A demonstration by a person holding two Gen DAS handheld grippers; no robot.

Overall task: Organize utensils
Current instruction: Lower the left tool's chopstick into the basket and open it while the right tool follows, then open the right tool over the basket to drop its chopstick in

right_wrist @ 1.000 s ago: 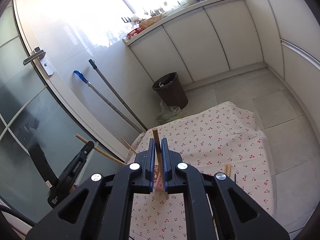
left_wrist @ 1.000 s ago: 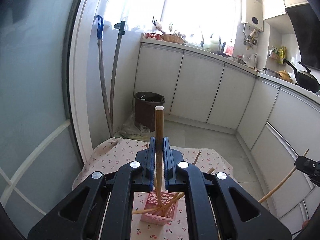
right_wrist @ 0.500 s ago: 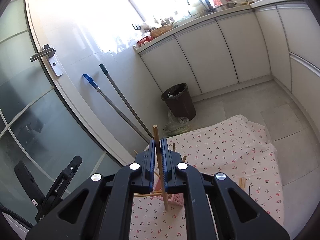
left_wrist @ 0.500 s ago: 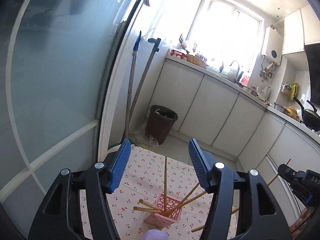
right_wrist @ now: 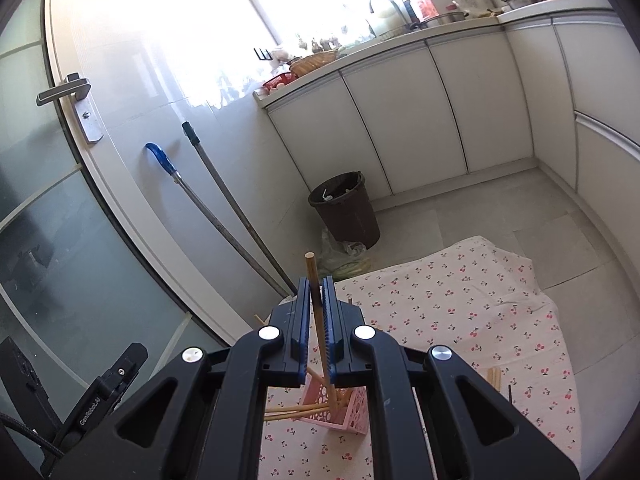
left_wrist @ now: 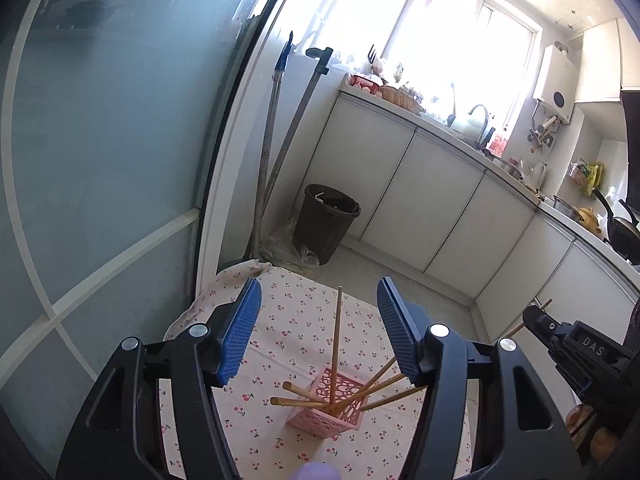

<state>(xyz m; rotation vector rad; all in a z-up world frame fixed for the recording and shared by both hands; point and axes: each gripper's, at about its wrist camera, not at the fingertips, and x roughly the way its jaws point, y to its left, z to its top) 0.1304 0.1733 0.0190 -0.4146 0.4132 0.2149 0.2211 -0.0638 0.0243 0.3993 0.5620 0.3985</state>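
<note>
A pink openwork basket (left_wrist: 328, 412) sits on the cherry-print cloth (left_wrist: 288, 320) and holds several wooden chopsticks leaning outward. One chopstick (left_wrist: 337, 340) stands nearly upright in it. My left gripper (left_wrist: 318, 288) hangs open above the basket, blue pads wide apart, touching nothing. My right gripper (right_wrist: 316, 284) is shut on a wooden chopstick (right_wrist: 311, 268); its lower end points down into the basket (right_wrist: 344, 404). In the left wrist view the right gripper (left_wrist: 560, 332) shows at the right edge. The left gripper (right_wrist: 108, 384) shows at the lower left of the right wrist view.
A few loose chopsticks (right_wrist: 495, 378) lie on the cloth to the right of the basket. A brown bin (right_wrist: 344, 208) and two mop handles (right_wrist: 224, 224) stand beyond the cloth by the glass door (right_wrist: 48, 240). White cabinets (right_wrist: 440, 112) line the far side.
The left gripper opened and let go of its chopstick, which now stands in the basket, then drew back. The right gripper carried its chopstick over the basket.
</note>
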